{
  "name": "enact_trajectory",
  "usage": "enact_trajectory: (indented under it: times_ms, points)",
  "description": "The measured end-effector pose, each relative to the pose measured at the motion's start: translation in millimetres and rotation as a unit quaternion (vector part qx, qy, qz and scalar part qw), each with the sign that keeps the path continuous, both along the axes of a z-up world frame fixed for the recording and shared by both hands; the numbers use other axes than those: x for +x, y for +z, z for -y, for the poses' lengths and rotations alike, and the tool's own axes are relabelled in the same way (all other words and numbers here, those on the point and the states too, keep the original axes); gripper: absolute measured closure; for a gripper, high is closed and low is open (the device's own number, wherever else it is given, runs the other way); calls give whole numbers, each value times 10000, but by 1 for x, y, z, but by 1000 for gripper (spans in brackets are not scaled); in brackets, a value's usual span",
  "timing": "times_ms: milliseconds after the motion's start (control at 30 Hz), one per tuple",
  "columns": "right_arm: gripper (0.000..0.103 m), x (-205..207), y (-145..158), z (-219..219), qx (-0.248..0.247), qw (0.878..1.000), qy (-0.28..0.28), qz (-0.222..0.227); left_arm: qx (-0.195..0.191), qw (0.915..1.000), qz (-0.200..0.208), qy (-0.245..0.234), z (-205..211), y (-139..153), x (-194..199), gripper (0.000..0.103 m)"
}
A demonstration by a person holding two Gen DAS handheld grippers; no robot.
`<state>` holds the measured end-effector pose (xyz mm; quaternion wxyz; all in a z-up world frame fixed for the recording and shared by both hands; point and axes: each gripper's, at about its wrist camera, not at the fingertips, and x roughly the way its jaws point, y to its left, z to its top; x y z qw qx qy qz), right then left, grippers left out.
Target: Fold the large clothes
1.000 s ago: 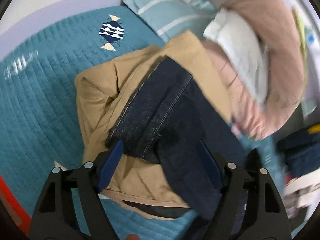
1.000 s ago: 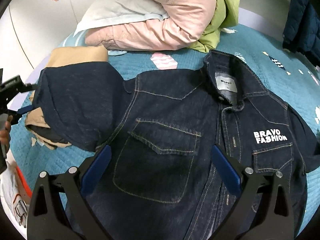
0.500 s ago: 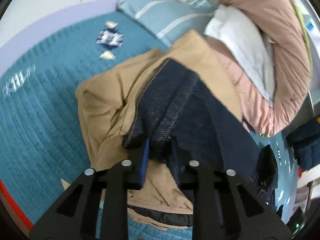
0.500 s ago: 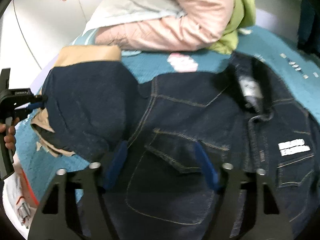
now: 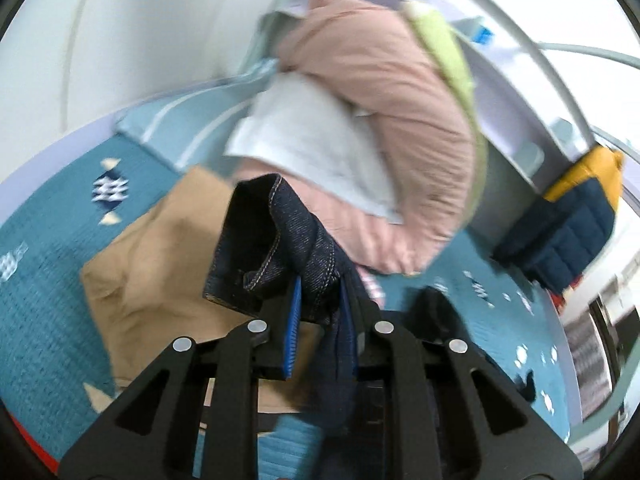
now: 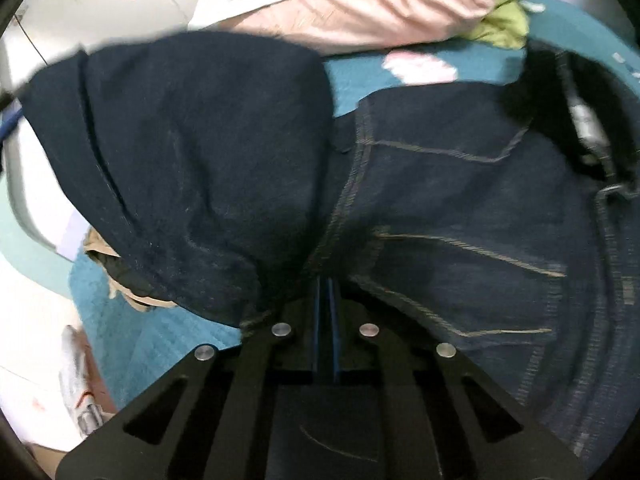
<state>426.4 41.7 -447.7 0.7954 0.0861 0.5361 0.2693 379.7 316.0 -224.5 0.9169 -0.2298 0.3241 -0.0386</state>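
While the left gripper [image 5: 320, 300] pinches the denim jacket's [image 6: 460, 208] sleeve cuff [image 5: 272, 232], the right gripper's [image 6: 328, 292] jaws — nearly together — clamp its armpit seam.

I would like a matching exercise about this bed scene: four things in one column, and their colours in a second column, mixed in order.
Things:
1. jacket held by the left gripper and right gripper
2. garment lying under the sleeve
3. padded coat on the pile
4. bedspread

Colours:
A. pink
B. teal
C. dark blue denim
D. tan

Pairs: 1-C, 2-D, 3-A, 4-B
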Motion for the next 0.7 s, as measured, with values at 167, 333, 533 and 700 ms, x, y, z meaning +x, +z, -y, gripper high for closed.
enact_trajectory:
  times_ms: [167,333,533,700]
  points:
    - [99,4,2,17,248,9996,-118,-85,125,9981,123,-588,73,16,13,85]
    - [96,-23,38,101,215,9973,-569,409,-58,9940,-39,-1096,163,1,40,85]
    - [96,-59,57,240,-577,9840,-1557,645,-150,9875,-740,-1381,264,-58,68,85]
    - [96,-91,60,361,-676,9587,-2714,514,337,9764,-1329,-1668,345,-112,76,83]
